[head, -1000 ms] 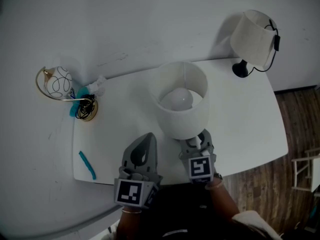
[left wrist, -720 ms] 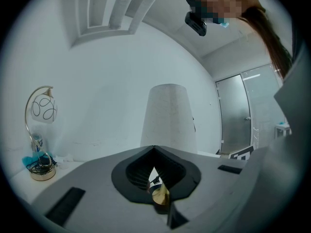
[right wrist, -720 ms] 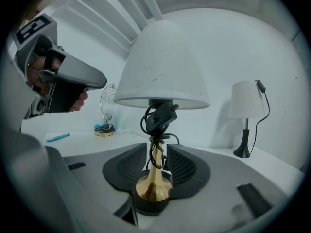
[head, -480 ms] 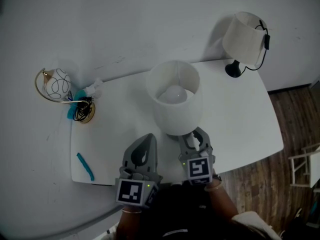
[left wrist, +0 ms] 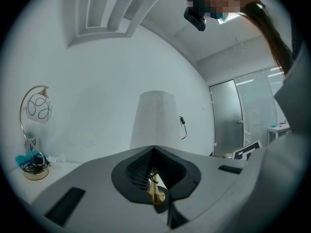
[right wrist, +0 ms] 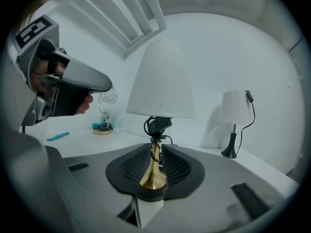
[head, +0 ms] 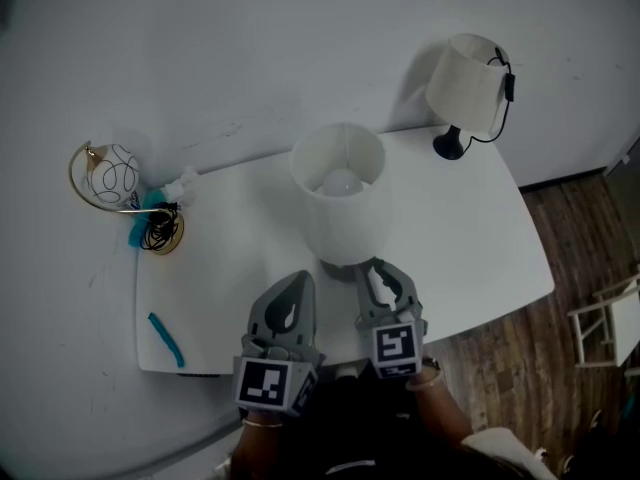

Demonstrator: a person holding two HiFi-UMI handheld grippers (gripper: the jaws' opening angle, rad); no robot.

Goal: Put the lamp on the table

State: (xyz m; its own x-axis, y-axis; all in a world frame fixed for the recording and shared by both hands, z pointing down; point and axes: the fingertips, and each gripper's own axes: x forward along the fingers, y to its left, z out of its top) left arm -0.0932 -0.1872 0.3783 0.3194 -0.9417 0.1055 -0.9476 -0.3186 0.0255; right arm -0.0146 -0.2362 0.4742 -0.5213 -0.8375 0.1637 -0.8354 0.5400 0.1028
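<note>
Lamp (head: 340, 193): upright on desk (head: 470, 258), near front edge. Brass stem vertical between right gripper (head: 383, 270) jaws, which are half-open, just closing, apparently not yet gripping. Left gripper (head: 297, 277): jaws together, empty, farther off.

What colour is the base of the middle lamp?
The lamp base is shiny gold; right gripper view shows it best.

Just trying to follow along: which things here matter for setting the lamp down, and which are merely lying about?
Part of the job:
white-shaded lamp
white table

Lying about:
small black-footed lamp
gold hoop lamp
teal stick
</note>
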